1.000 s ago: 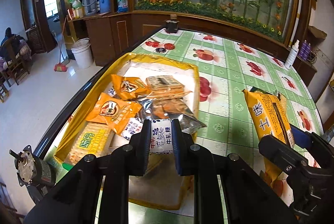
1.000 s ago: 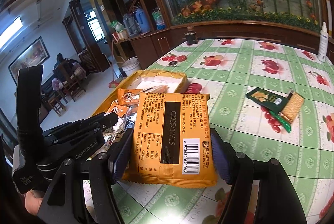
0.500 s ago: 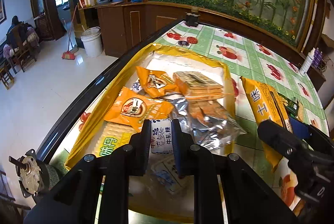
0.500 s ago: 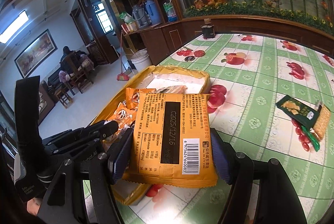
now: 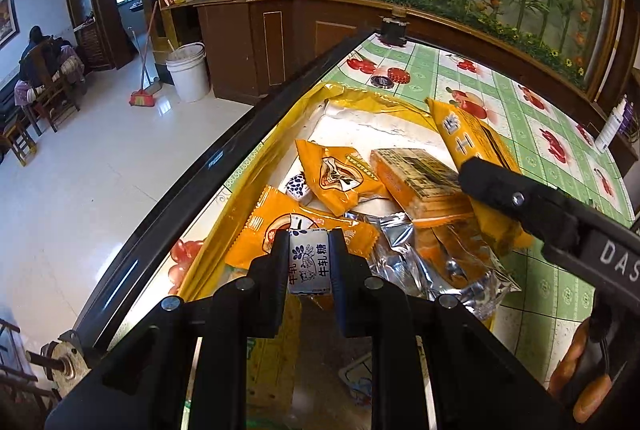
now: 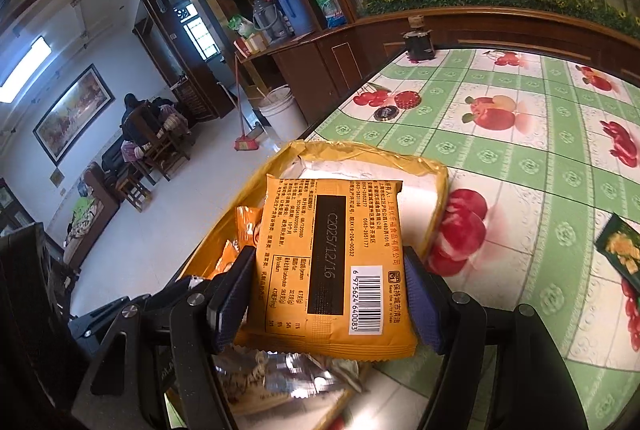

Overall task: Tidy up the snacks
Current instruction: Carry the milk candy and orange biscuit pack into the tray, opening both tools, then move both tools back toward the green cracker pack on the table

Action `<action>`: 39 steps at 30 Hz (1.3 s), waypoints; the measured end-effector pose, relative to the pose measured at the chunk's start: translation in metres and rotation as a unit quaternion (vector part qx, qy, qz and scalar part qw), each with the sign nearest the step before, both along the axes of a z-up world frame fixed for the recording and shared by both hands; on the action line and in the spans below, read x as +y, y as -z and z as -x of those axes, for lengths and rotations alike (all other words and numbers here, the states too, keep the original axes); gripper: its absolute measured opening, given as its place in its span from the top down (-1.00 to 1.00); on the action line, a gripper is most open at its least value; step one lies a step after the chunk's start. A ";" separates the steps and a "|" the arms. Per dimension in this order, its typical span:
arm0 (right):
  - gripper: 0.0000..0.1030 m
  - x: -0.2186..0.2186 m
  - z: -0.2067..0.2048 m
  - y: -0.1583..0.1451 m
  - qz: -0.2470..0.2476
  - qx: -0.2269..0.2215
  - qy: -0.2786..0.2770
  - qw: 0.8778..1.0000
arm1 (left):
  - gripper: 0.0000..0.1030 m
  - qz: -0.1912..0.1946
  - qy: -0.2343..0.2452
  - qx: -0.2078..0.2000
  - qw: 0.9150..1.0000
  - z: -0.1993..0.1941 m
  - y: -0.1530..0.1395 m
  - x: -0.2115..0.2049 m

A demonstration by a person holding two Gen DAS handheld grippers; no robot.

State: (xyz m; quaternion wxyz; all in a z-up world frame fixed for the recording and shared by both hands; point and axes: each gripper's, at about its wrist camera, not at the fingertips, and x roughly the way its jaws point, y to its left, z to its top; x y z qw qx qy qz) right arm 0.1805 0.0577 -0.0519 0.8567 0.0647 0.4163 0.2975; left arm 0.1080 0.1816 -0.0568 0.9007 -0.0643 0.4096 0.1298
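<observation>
A small white candy packet with blue print (image 5: 309, 262) is pinched in my left gripper (image 5: 309, 264), which hangs above the yellow tray (image 5: 360, 101). Several orange and silver snack packs (image 5: 340, 175) lie in that tray. My right gripper (image 6: 330, 294) is shut on a large orange snack pack (image 6: 328, 258), barcode side up, held over the tray's (image 6: 438, 173) right part. In the left wrist view the same pack (image 5: 472, 133) and the right gripper's black finger (image 5: 512, 189) come in from the right.
The tray sits at the left edge of a table with a green fruit-print cloth (image 6: 520, 133). A dark green snack pack (image 6: 620, 246) lies on the cloth to the right. A small dark jar (image 6: 418, 43) stands at the table's far end. Beyond the edge is floor with a white bucket (image 5: 188, 69).
Both grippers have moved left toward and over the tray, each keeping its packet. The orange pack now hangs above the tray's right side instead of the bare cloth.
</observation>
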 end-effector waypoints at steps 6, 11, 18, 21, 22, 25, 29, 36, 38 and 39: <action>-0.38 0.017 -0.015 0.006 0.011 0.003 -0.006 1.000 | 0.67 -0.004 -0.003 0.011 1.000 -0.005 0.006 0.005; -0.35 0.024 -0.024 0.008 0.019 0.005 -0.008 1.000 | 0.67 -0.003 -0.007 0.015 1.000 -0.006 0.010 0.010; -0.40 0.023 -0.021 0.007 0.019 0.003 -0.003 1.000 | 0.57 -0.011 -0.011 0.012 1.000 -0.004 0.011 0.010; -0.44 0.014 -0.017 0.005 0.013 0.000 0.005 1.000 | 0.11 -0.013 -0.014 0.010 1.000 -0.002 0.011 0.008; -0.45 0.011 -0.015 0.004 0.012 -0.001 0.007 1.000 | 0.04 -0.014 -0.015 0.006 1.000 0.000 0.010 0.007; -0.48 -0.003 -0.010 0.001 0.006 -0.003 0.017 1.000 | -0.02 -0.019 -0.015 -0.003 1.000 0.005 0.005 0.003; -0.51 -0.028 0.000 -0.005 -0.002 -0.008 0.031 0.999 | -0.16 -0.027 -0.010 -0.015 0.999 0.011 -0.002 -0.007; -0.56 -0.093 0.020 -0.008 -0.005 -0.014 0.079 0.997 | -0.24 -0.030 0.009 -0.031 0.999 0.015 -0.014 -0.031; -0.57 -0.112 0.025 -0.006 -0.007 -0.012 0.097 0.995 | -0.24 -0.030 0.015 -0.033 0.999 0.015 -0.016 -0.039; -0.57 -0.123 0.028 -0.005 -0.008 -0.010 0.107 0.994 | -0.24 -0.030 0.018 -0.034 0.999 0.015 -0.017 -0.043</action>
